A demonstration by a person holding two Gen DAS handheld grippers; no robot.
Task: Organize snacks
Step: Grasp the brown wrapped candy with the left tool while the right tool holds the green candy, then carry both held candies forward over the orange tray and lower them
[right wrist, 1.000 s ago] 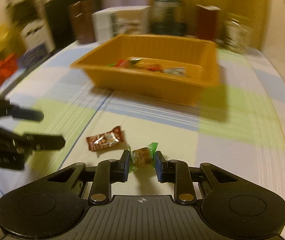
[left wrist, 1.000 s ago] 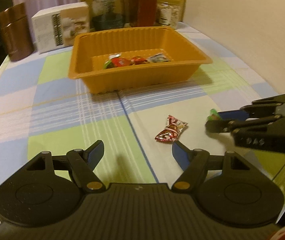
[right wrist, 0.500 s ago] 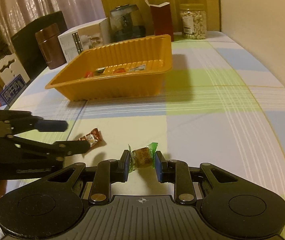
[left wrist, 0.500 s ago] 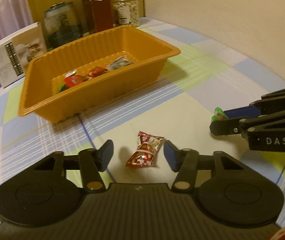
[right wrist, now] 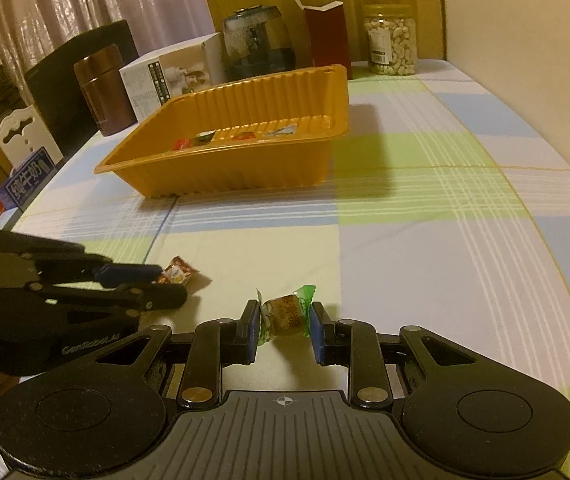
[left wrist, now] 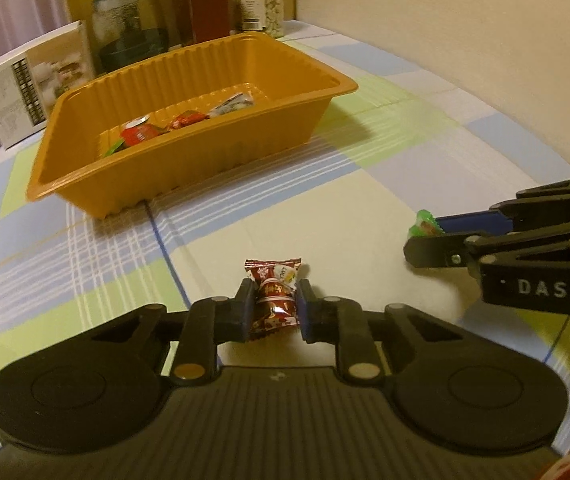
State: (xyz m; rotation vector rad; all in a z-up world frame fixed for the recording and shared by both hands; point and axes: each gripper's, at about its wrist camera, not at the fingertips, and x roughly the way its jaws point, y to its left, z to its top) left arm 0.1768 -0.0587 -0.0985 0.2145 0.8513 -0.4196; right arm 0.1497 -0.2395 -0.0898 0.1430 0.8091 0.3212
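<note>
My left gripper (left wrist: 273, 300) is shut on a red wrapped candy (left wrist: 275, 296) low over the checked tablecloth. My right gripper (right wrist: 283, 318) is shut on a green-ended wrapped candy (right wrist: 283, 316). In the left wrist view the right gripper (left wrist: 425, 240) is at the right with the green candy (left wrist: 425, 226) at its tips. In the right wrist view the left gripper (right wrist: 161, 280) is at the left, holding the red candy (right wrist: 177, 274). The orange tray (left wrist: 189, 176) ahead holds several wrapped snacks (left wrist: 141, 134); it also shows in the right wrist view (right wrist: 237, 168).
Behind the tray stand a white box (right wrist: 169, 76), a brown canister (right wrist: 101, 88), a glass jar (right wrist: 257, 44), a dark red carton (right wrist: 327, 32) and a jar of nuts (right wrist: 391, 40). A wall runs along the table's right side (left wrist: 465, 40).
My left gripper has moved forward around the red candy and closed on it. My right gripper keeps its hold on the green candy.
</note>
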